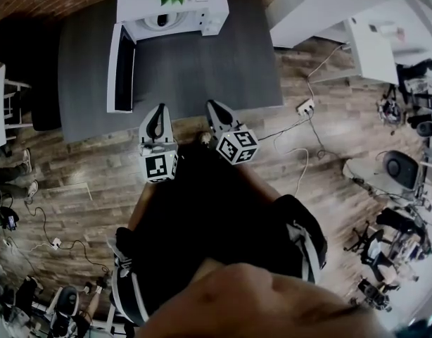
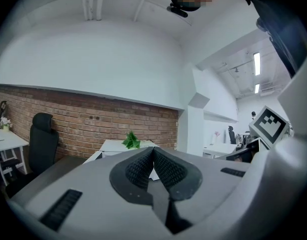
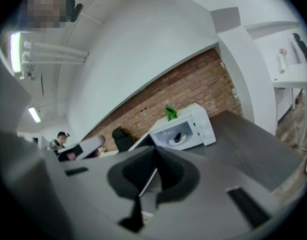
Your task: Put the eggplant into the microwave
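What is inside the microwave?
The dark eggplant lies on a white plate in the open microwave. The walls hide the rest of the cavity.

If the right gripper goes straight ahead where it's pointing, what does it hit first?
The right gripper would probably meet the open white microwave on the dark grey table first; depth is unclear.

Right gripper [image 3: 154,152]: 2 jaws closed tip to tip, nothing between them. Beyond the jaws, a white microwave [image 3: 193,126] sits on a dark table [image 3: 243,146] with its door swung open. A dark eggplant [image 3: 177,137] lies inside. Green plant [image 3: 170,112] on top. Brick wall [image 3: 188,89] and black chair [image 3: 121,138] behind.
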